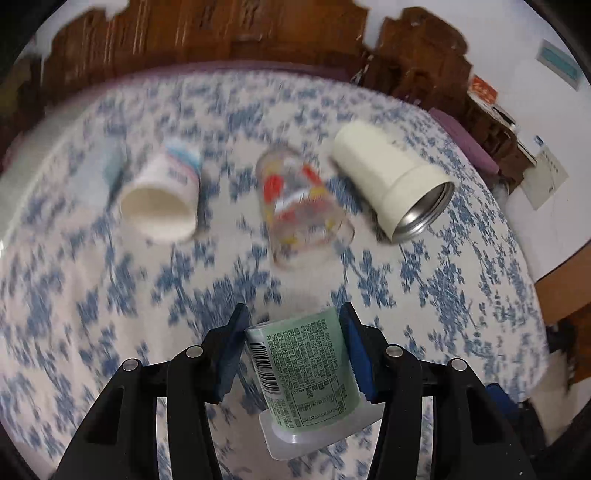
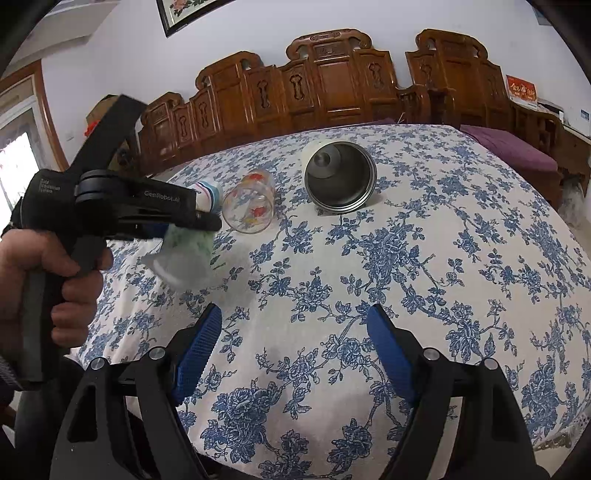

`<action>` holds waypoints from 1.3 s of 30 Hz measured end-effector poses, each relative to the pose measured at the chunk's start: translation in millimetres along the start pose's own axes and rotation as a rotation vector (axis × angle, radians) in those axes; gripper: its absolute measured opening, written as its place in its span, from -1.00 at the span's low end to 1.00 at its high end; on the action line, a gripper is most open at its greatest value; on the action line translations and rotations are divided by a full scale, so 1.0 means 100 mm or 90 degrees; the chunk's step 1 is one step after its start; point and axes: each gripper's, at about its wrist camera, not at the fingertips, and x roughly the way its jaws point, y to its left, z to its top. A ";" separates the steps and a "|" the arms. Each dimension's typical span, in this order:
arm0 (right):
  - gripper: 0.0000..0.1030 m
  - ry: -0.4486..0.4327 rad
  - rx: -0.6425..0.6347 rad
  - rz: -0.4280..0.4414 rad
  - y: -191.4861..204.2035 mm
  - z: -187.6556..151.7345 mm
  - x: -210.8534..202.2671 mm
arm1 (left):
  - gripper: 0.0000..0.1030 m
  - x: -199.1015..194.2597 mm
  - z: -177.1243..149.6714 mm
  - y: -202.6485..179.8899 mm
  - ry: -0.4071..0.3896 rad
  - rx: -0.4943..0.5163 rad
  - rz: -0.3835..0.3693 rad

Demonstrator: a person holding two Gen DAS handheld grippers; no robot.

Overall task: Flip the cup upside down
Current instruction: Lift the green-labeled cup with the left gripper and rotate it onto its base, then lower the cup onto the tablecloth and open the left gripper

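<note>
The left tongs (image 1: 295, 354) were clamped across the mid-body of the green-labelled cup (image 1: 306, 373), a light, thin-walled thing likely to crush or slip if squeezed harder, held above the counter (image 2: 406, 258), while the right tongs (image 2: 295, 343) stood apart, empty.

Round table under a white cloth (image 2: 369, 295) with blue flower print. Three other vessels lie on their sides in a row near the far half: a white paper cup (image 1: 162, 199) with pink and blue stripes, a clear glass (image 1: 303, 210) with red and yellow print beside it, and a cream steel-lined flask (image 1: 391, 181), mouth open toward the right wrist view. All three well apart from each other. Carved wooden chairs (image 2: 332, 92) line the far edge against a white wall. Purple cushion (image 2: 509, 147) on the right, framed picture (image 2: 184, 11) top left
</note>
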 end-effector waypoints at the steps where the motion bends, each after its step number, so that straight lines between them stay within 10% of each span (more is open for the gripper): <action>1: 0.61 0.001 0.000 0.000 0.00 0.00 0.00 | -0.07 -0.01 0.00 -0.01 -0.019 0.016 0.014; 24: 0.61 0.005 0.005 0.001 -0.02 -0.01 0.03 | -0.09 -0.16 -0.45 -0.18 -0.114 0.175 0.099; 39: 0.61 0.009 0.002 -0.005 -0.04 -0.04 0.03 | -0.10 -0.29 -0.66 -0.11 -0.083 0.142 0.054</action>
